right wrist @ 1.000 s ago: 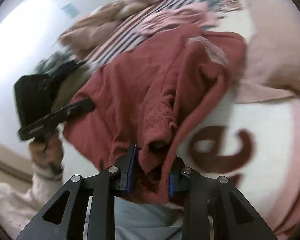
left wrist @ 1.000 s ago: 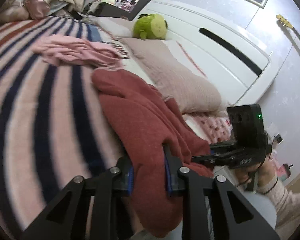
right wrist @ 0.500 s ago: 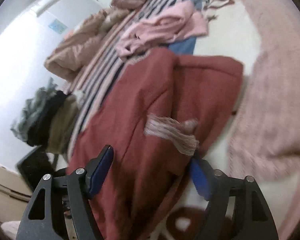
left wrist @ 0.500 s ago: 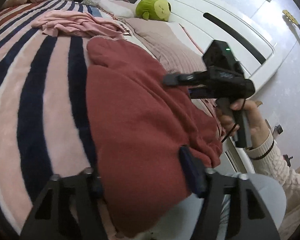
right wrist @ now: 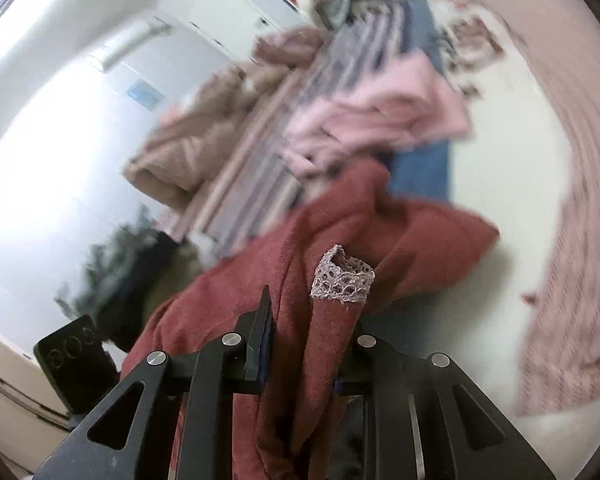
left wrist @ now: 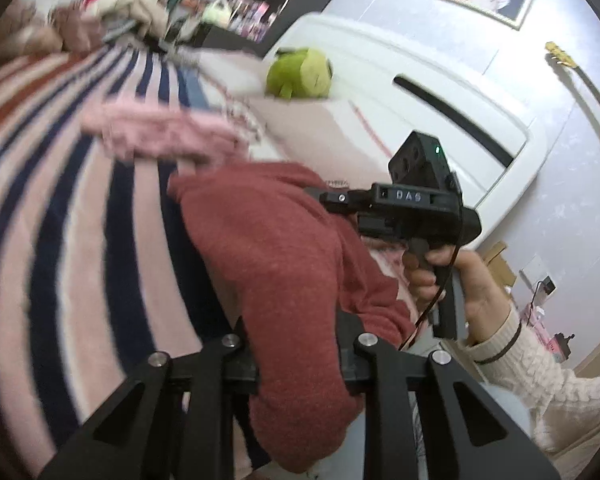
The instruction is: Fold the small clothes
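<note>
A dark red knit garment [left wrist: 284,256] lies on the striped bed cover, its near end hanging over the bed's edge. My left gripper [left wrist: 296,356] is shut on its near edge. In the right wrist view the same garment [right wrist: 340,264] shows a pale lace trim [right wrist: 342,276]. My right gripper [right wrist: 304,356] is shut on a fold of it just below the trim. The right gripper's black body [left wrist: 412,204] and the hand holding it show in the left wrist view, to the right of the garment.
A pink garment [left wrist: 160,136] lies further up the bed, also in the right wrist view [right wrist: 380,112]. A pink-and-navy striped blanket [left wrist: 60,220], a pale pillow [left wrist: 324,136], a green plush toy [left wrist: 300,74] and the white headboard [left wrist: 420,92] surround it. A beige pile [right wrist: 188,152] lies at the far side.
Both grippers were shut on the garment, opened wide half a second ago, and have now closed on it again at new spots. The right gripper has come lower, closer to the garment.
</note>
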